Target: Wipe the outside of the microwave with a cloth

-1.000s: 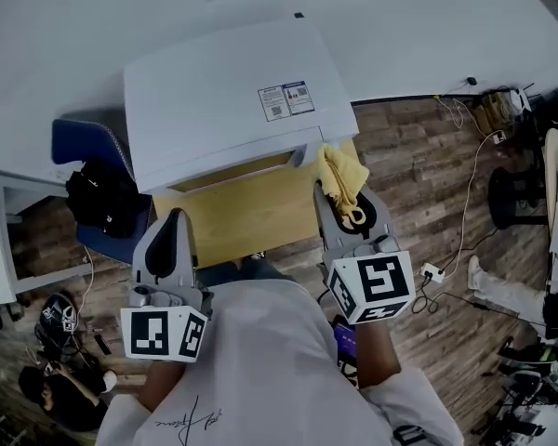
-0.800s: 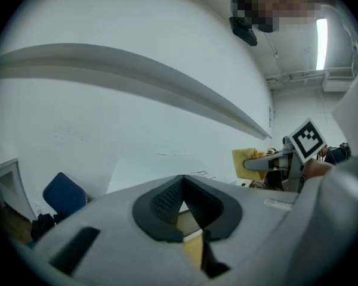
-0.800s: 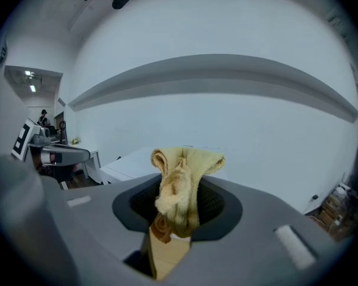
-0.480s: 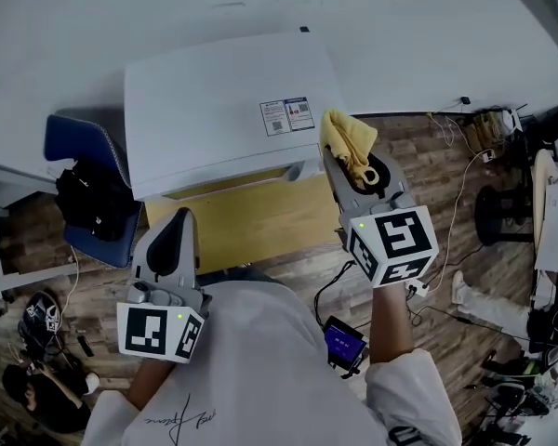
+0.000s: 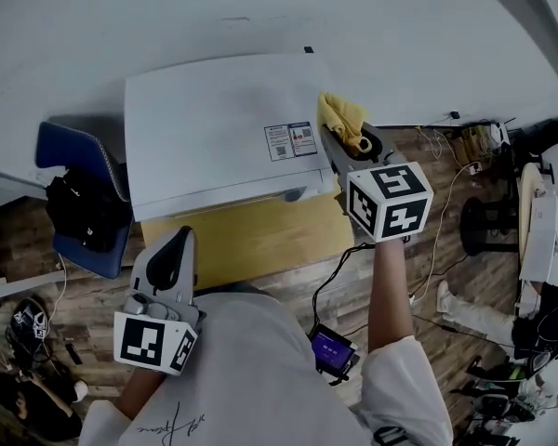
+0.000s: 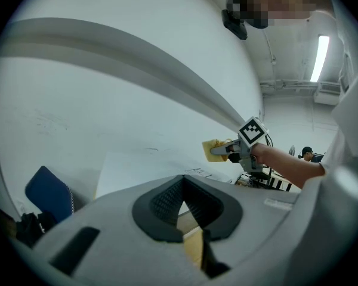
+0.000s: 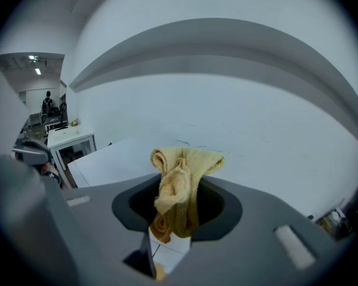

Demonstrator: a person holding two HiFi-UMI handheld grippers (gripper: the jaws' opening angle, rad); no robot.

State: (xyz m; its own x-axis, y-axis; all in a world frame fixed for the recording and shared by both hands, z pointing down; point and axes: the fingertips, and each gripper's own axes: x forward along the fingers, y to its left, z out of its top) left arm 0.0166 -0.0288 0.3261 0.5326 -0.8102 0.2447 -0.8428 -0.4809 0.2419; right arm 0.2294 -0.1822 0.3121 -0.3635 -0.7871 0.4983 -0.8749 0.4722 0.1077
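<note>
Where the microwave stands: on a yellow table, its back close to the white wall. Its long axis runs left to right and its front faces the person. The broad top panel is fully exposed, so it looks like the natural first surface to wipe.
Right arm: stretched forward past the table's right end, apparently so the tool can reach the rear of the casing.
Right gripper: jaws clamped on the cloth and pointing away from the person toward the wall, at the right rear corner of the top panel.
Left gripper: held low near the person's body, over the table's front edge and well apart from the microwave. Its jaws are closed together with nothing between them. It is probably parked, since the wipe needs one tool.
Cloth: yellow and bunched, pinched low so that loose folds project beyond the fingertips. Fabric rather than jaw would then meet the casing. Its long axis lies along the jaws, free end toward the wall. It sits at the right edge of the top panel; contact with the panel cannot be confirmed.
Sticker: on the top panel, front right, just beside the right gripper.
</note>
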